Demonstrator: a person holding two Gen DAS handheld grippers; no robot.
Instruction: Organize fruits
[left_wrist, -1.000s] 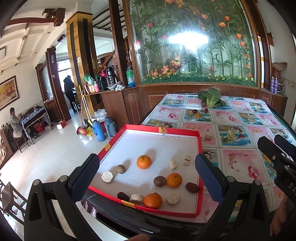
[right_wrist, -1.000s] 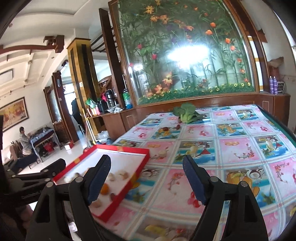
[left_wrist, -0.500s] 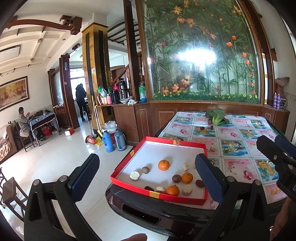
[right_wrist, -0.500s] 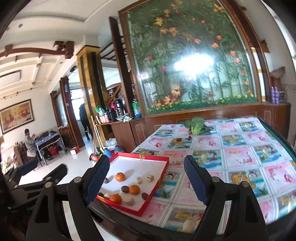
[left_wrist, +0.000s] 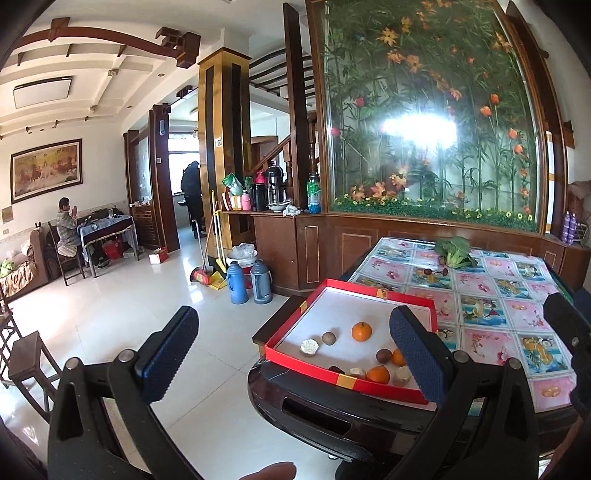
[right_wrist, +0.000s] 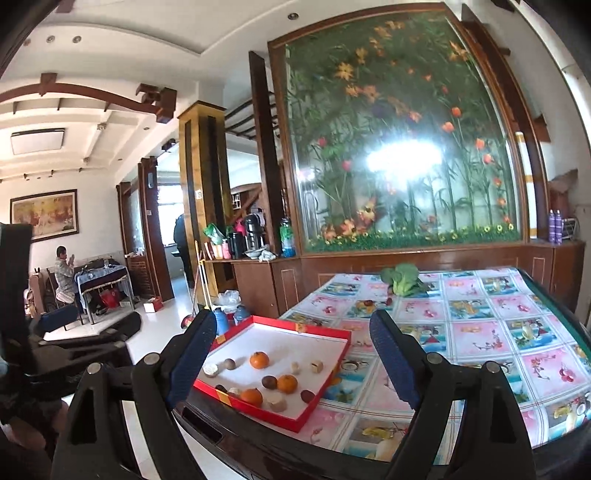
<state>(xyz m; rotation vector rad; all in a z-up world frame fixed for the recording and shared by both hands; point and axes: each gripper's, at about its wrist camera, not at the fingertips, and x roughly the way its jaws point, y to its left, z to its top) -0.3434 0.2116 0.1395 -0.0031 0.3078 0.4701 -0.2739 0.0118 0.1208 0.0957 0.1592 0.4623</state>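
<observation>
A red-rimmed tray (left_wrist: 364, 384) (right_wrist: 291, 419) with a white floor sits on the table's near left corner. It holds three oranges, one of them toward the back (left_wrist: 361, 331) (right_wrist: 259, 360), several dark brown round fruits such as one in the middle (right_wrist: 269, 381), and several pale peeled pieces such as one at the left (left_wrist: 309, 346). My left gripper (left_wrist: 295, 354) is open and empty, held back from the table over the floor. My right gripper (right_wrist: 293, 354) is open and empty, also back from the table edge. Both are well short of the tray.
The table (right_wrist: 480, 343) has a patterned fruit tablecloth; a green leafy vegetable (right_wrist: 402, 280) lies at its far end. Two thermos flasks (left_wrist: 249, 282) and a broom stand on the tiled floor at left. A wooden stool (left_wrist: 26, 360) is at the far left. A person sits at a distant table.
Both grippers have pulled back and away from the table; the tray looks smaller and farther. The left view has swung left toward the floor. Both stay open and empty.
</observation>
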